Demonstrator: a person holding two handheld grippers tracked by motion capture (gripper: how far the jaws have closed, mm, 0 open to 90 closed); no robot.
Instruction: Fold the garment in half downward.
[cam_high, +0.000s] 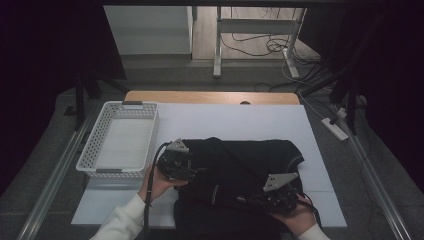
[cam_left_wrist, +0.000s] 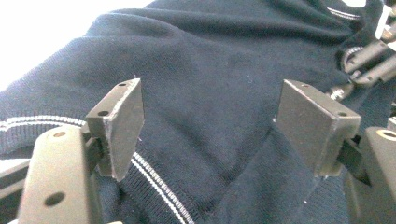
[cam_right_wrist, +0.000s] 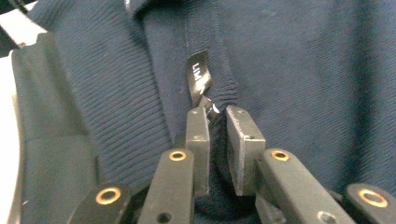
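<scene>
A dark navy sweater (cam_high: 235, 175) lies crumpled on the white sheet (cam_high: 240, 122) that covers the tabletop (cam_high: 210, 97), toward the near edge and a little right of the middle, with part of it hanging over the front. In the high view the left hand-held gripper (cam_high: 192, 167) sits at the sweater's left edge, held by the person's left hand (cam_high: 159, 182) in a white sleeve (cam_high: 125, 220). Seen from the left gripper view, the same left hand-held gripper (cam_left_wrist: 208, 128) has its jaws standing wide apart over the knit, with nothing pinched between them; a ribbed hem with thin white stripes (cam_left_wrist: 159, 184) runs just below the left jaw. The right hand-held gripper (cam_high: 252, 200) rests on the sweater's near right part, gripped by the right hand (cam_high: 297, 217). In the right gripper view the right hand-held gripper (cam_right_wrist: 215, 114) has its jaws drawn nearly together on a fold of the sweater's fabric, which bulges up between the pads, and a small black label (cam_right_wrist: 200, 77) with white letters stands just beyond the tips, at the ribbed collar band. Whether the label itself is caught in the pinch I cannot tell. A white plastic basket (cam_high: 145, 137) stands on the left side of the tabletop, just beside the left hand-held gripper and apart from the sweater.
</scene>
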